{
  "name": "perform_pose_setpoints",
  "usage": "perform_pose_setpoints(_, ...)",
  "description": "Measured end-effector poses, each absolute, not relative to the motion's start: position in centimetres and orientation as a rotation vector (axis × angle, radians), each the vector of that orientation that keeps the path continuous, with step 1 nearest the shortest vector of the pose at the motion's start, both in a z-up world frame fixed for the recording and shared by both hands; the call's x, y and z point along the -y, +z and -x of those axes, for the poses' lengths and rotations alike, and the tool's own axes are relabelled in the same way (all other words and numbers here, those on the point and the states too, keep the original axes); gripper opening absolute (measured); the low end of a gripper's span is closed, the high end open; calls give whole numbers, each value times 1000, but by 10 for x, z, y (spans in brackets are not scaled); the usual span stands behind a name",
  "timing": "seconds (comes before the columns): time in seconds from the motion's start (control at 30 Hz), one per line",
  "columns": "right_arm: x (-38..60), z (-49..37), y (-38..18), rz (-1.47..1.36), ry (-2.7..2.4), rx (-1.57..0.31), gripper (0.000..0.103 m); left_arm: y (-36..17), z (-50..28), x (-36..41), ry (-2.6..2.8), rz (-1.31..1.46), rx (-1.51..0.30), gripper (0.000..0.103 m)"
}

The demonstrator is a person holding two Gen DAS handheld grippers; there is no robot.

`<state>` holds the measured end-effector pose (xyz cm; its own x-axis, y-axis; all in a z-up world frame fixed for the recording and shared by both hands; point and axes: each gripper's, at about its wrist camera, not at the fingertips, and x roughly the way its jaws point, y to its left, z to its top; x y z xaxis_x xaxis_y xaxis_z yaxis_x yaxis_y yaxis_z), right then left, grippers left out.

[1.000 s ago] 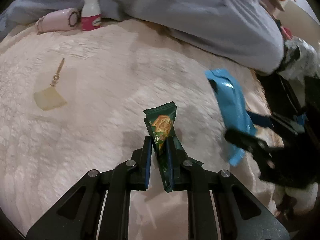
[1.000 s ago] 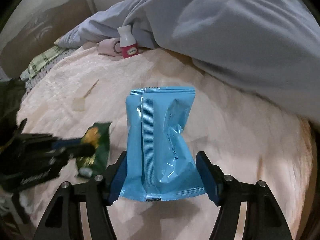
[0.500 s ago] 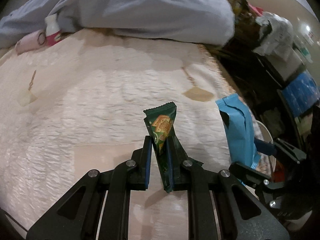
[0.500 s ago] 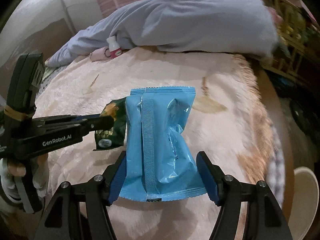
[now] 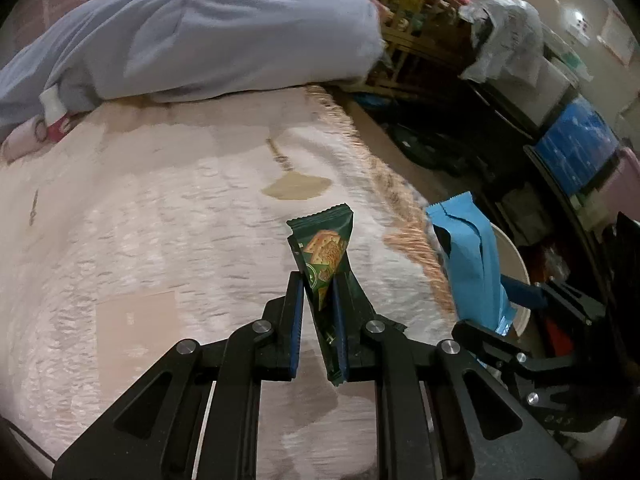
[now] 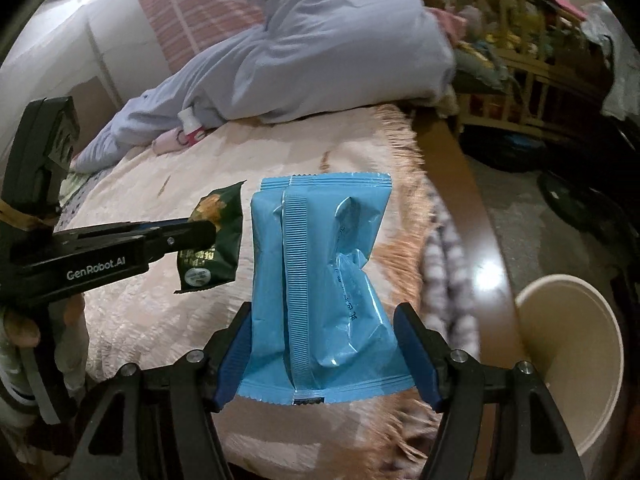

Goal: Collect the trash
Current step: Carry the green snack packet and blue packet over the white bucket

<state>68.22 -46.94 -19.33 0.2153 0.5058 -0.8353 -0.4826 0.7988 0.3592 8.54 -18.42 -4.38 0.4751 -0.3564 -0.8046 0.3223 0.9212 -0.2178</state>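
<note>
My left gripper (image 5: 317,280) is shut on a green snack wrapper (image 5: 325,248) and holds it above the pink bedspread (image 5: 160,208). My right gripper (image 6: 324,316) is shut on a blue packet (image 6: 320,264), held near the bed's right edge. In the right wrist view the left gripper (image 6: 200,228) with the green wrapper (image 6: 214,240) is to the left. In the left wrist view the blue packet (image 5: 472,260) is to the right. A cream round bin (image 6: 576,344) stands on the floor at lower right, its rim also showing behind the packet (image 5: 514,256).
A grey-blue duvet (image 6: 320,52) is heaped at the back of the bed. A white and red bottle (image 6: 192,126) and a pink item (image 5: 20,140) lie beside it. Cluttered wooden shelves (image 6: 520,68) and dark furniture (image 5: 520,120) stand to the right.
Both grippers have swung right with their wrappers, from over the middle of the bed to its right edge. The cream bin has come into view.
</note>
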Motion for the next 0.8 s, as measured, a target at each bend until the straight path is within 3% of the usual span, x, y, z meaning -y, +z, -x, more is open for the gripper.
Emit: perform_pose_setpoints(0.8,599,-681,-207,-126,460,-1182,69,-44,-69,308,-581,-81,-1004,12)
